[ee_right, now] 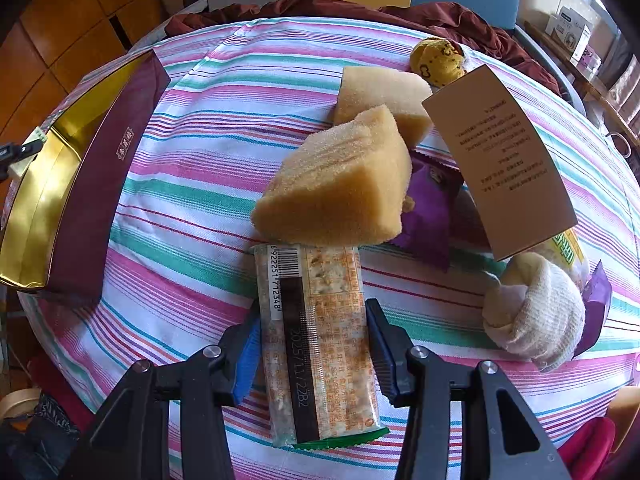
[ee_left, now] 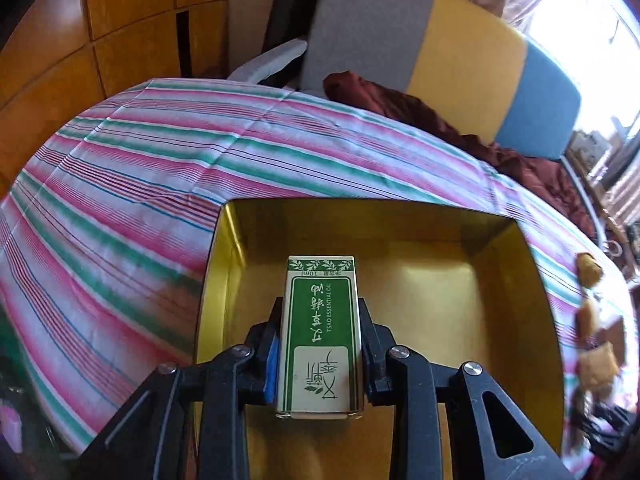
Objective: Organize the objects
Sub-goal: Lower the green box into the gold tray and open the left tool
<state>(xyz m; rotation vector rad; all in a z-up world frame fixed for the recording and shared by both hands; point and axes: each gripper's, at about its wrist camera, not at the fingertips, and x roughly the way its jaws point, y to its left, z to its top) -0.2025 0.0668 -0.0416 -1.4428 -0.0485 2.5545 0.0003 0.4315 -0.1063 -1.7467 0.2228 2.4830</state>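
My left gripper (ee_left: 320, 304) is shut on a small green and white essential oil box (ee_left: 320, 328), with a pad against each long side. It holds the carton over the gold-lined open box (ee_left: 508, 264), near that box's left wall. In the right wrist view my right gripper (ee_right: 313, 306) is shut on a clear snack bar packet (ee_right: 320, 344) with a barcode and a date print. The packet's far end reaches the edge of a tan sponge (ee_right: 340, 188). The gold-lined box (ee_right: 92, 184) shows maroon outer walls at the far left there.
A striped cloth (ee_right: 192, 184) covers the table. Beyond the packet lie a second sponge (ee_right: 384, 92), a yellow plush toy (ee_right: 438, 62), a tan printed card (ee_right: 500, 160), a purple wrapper (ee_right: 428, 208) and a rolled white sock (ee_right: 536, 312). A colour-block chair (ee_left: 460, 60) holds dark red cloth behind.
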